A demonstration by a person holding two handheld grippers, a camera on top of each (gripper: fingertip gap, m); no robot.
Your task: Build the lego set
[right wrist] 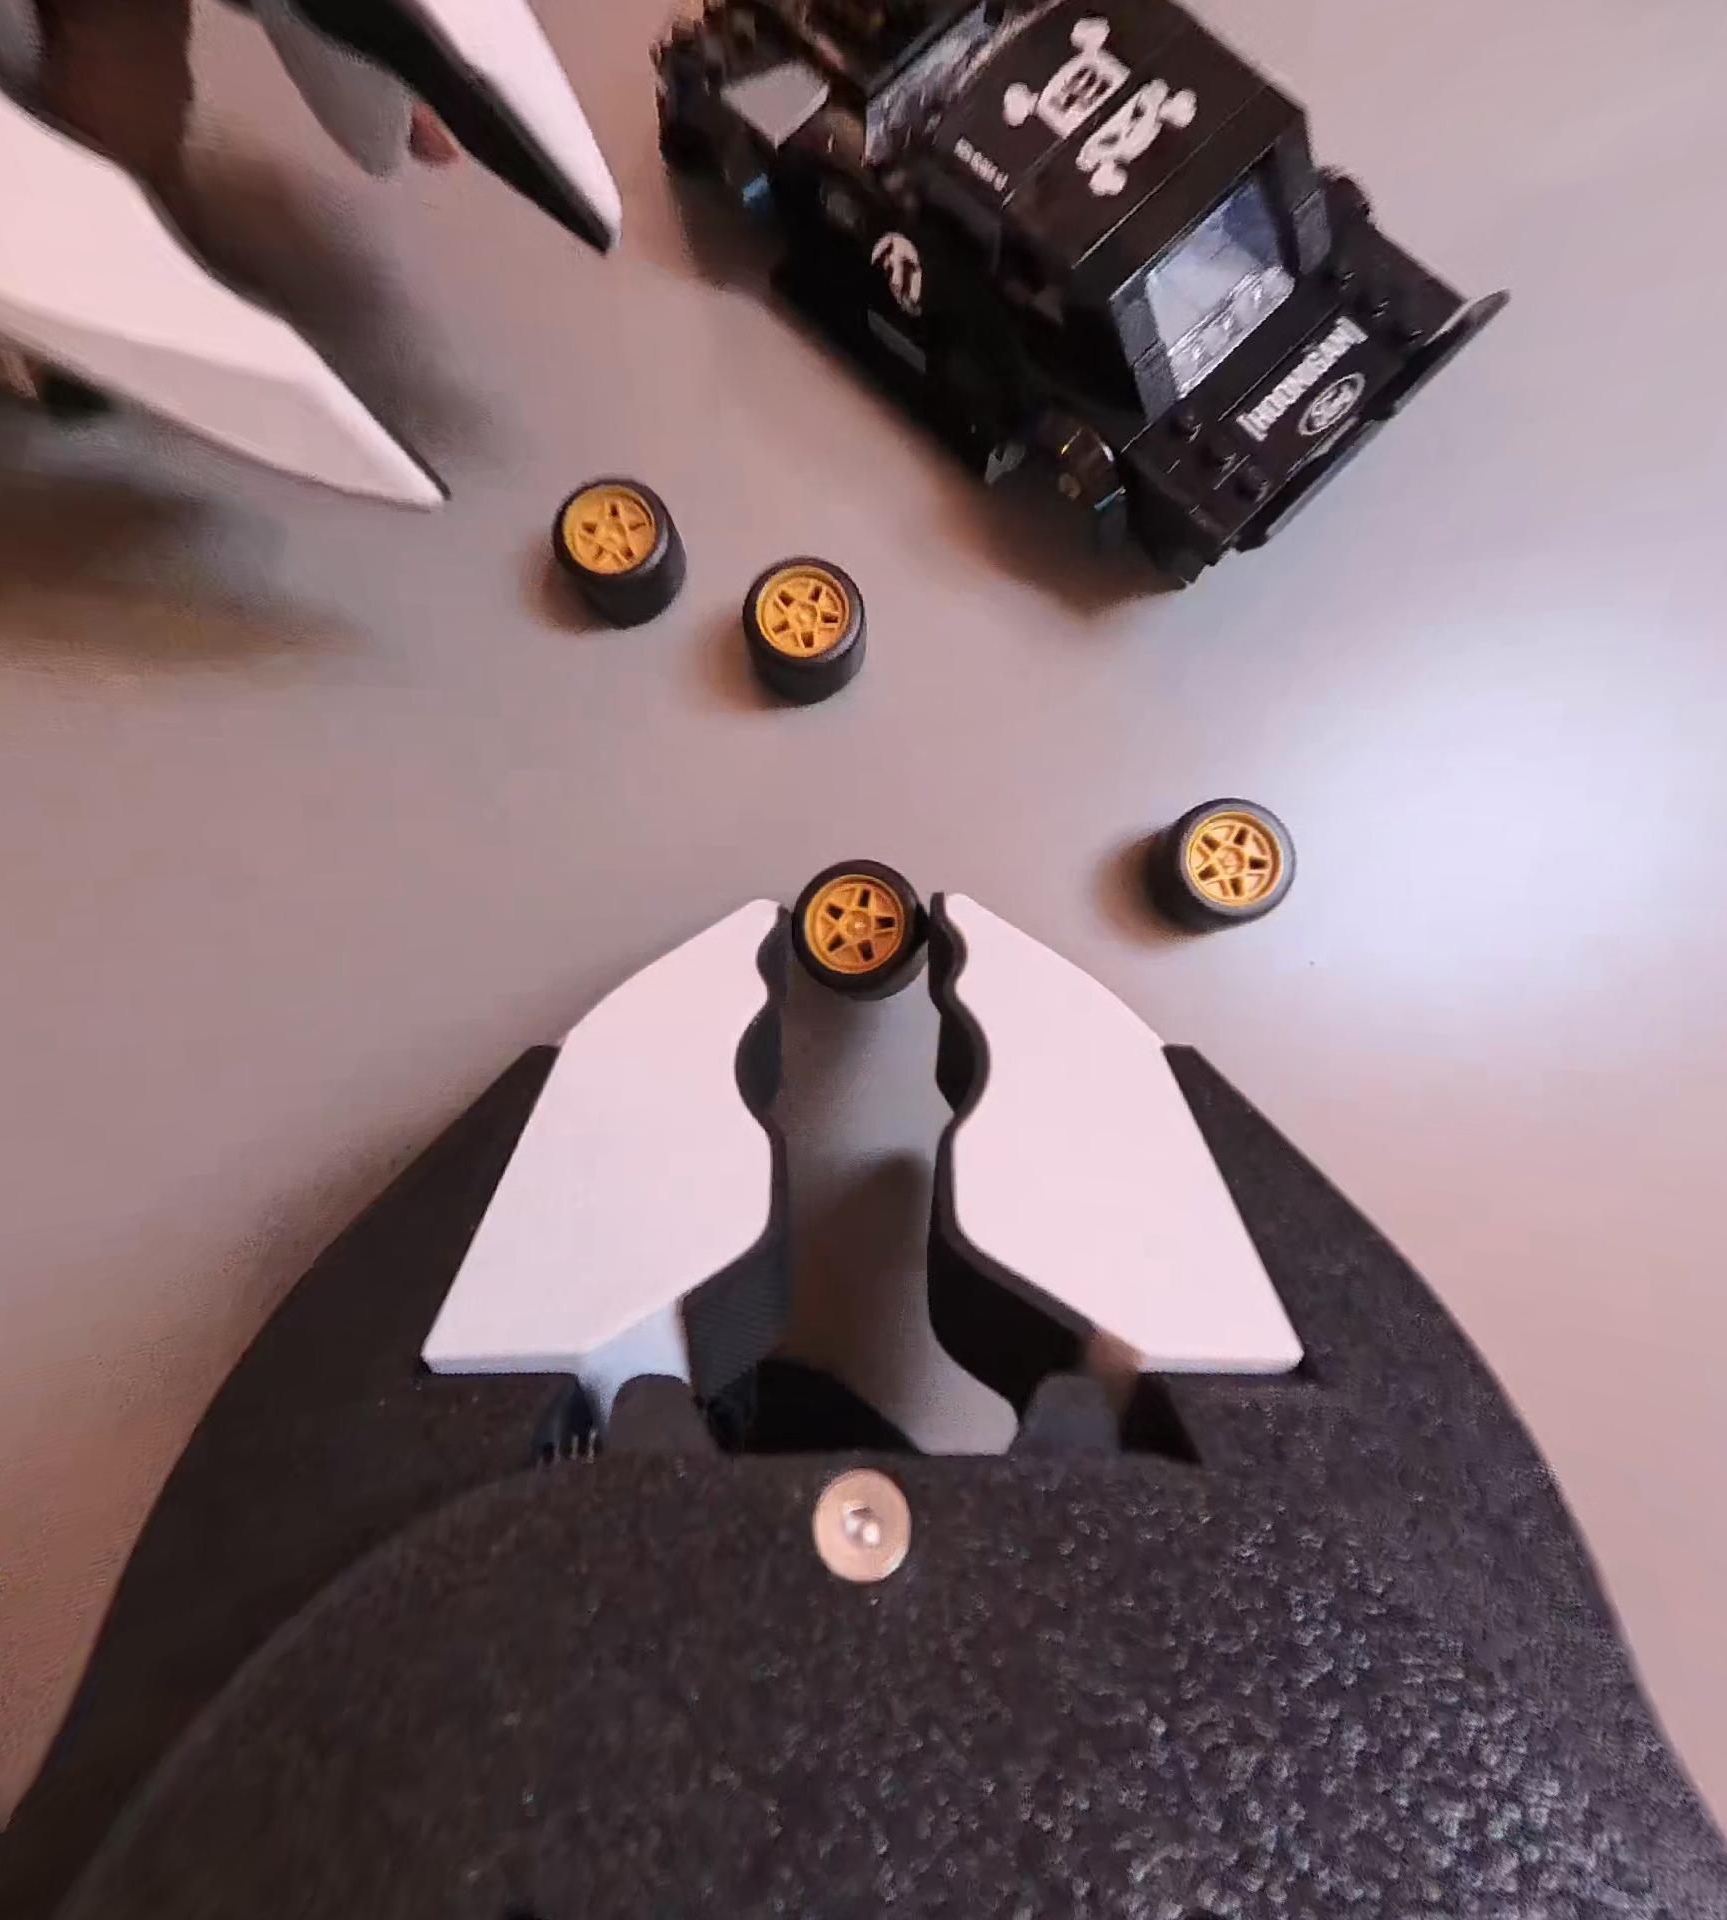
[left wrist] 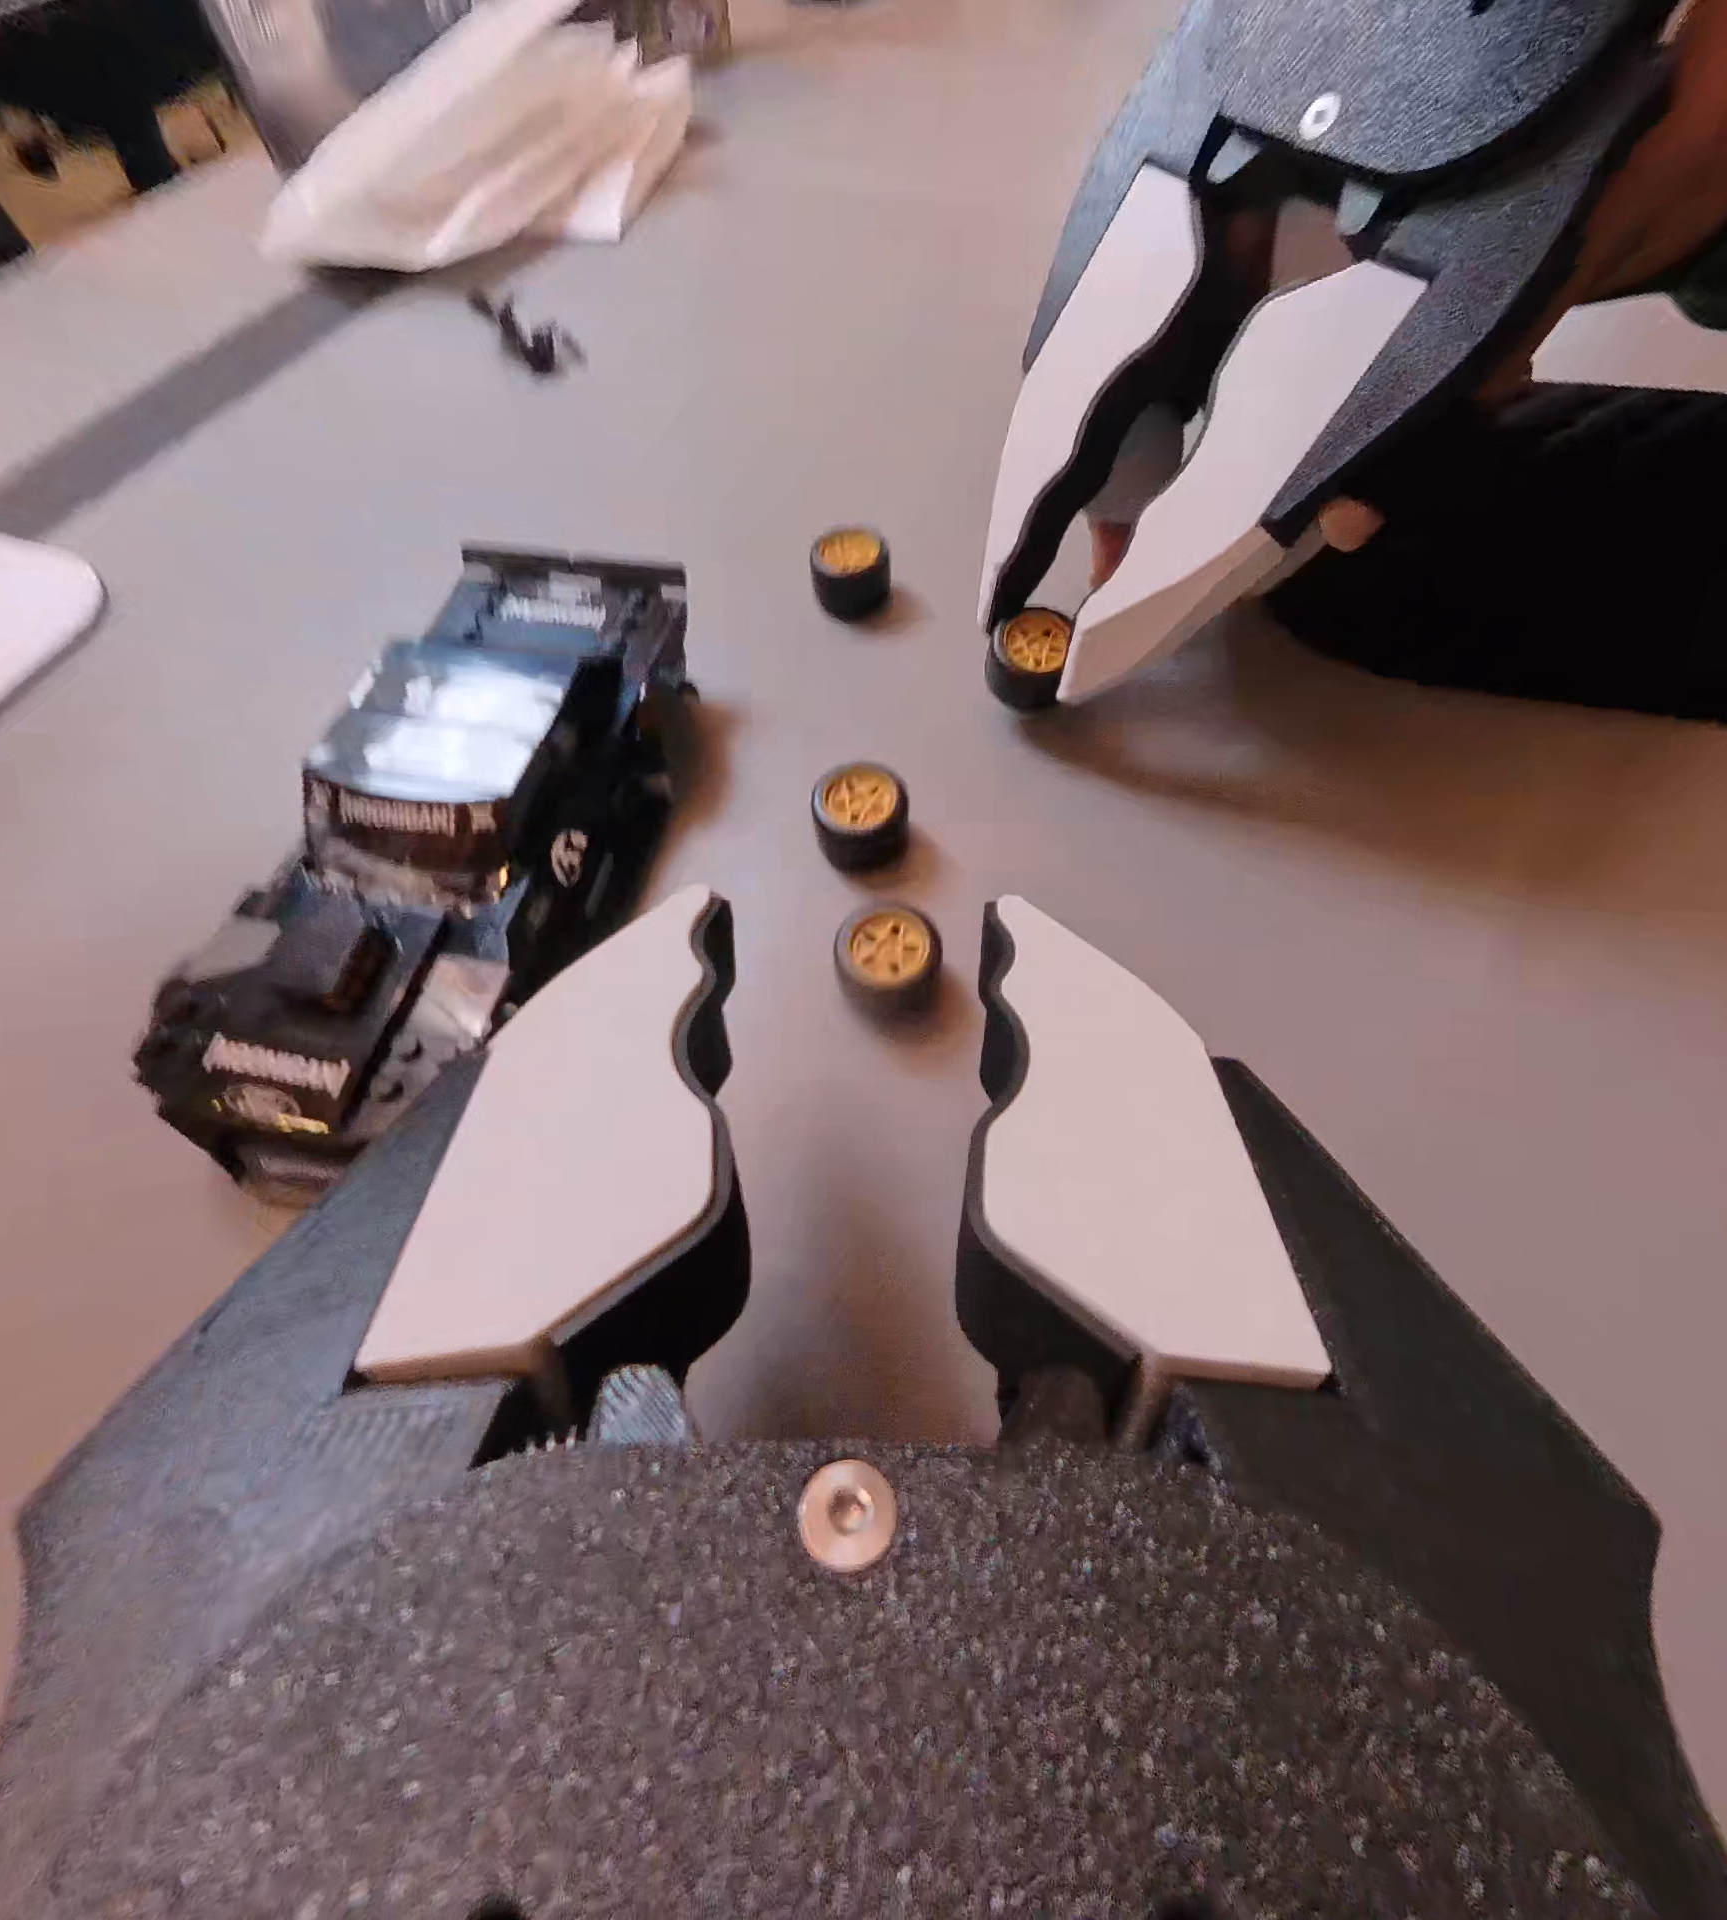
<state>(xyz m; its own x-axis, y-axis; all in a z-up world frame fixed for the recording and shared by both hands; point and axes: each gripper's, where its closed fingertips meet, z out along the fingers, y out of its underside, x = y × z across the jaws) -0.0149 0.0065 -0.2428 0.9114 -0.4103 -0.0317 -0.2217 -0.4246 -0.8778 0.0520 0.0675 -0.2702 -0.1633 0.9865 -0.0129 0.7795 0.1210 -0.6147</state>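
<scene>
1. The grey table (right wrist: 1461, 1039) carries everything.
2. The left gripper (left wrist: 857, 914) hangs wide apart with nothing in it, a wheel (left wrist: 888, 958) lying just beyond its tips.
3. The right gripper (right wrist: 857, 914) has its tips either side of another wheel (right wrist: 854, 928) that stands on the table; both tips look to touch the tyre.
4. The black car (right wrist: 1098, 270), wheelless, lies beside the wheels.
5. A white bag (left wrist: 485, 156) lies far back.
6. Two more wheels (left wrist: 859, 816) (left wrist: 848, 571) lie loose, gold hubs up.
</scene>
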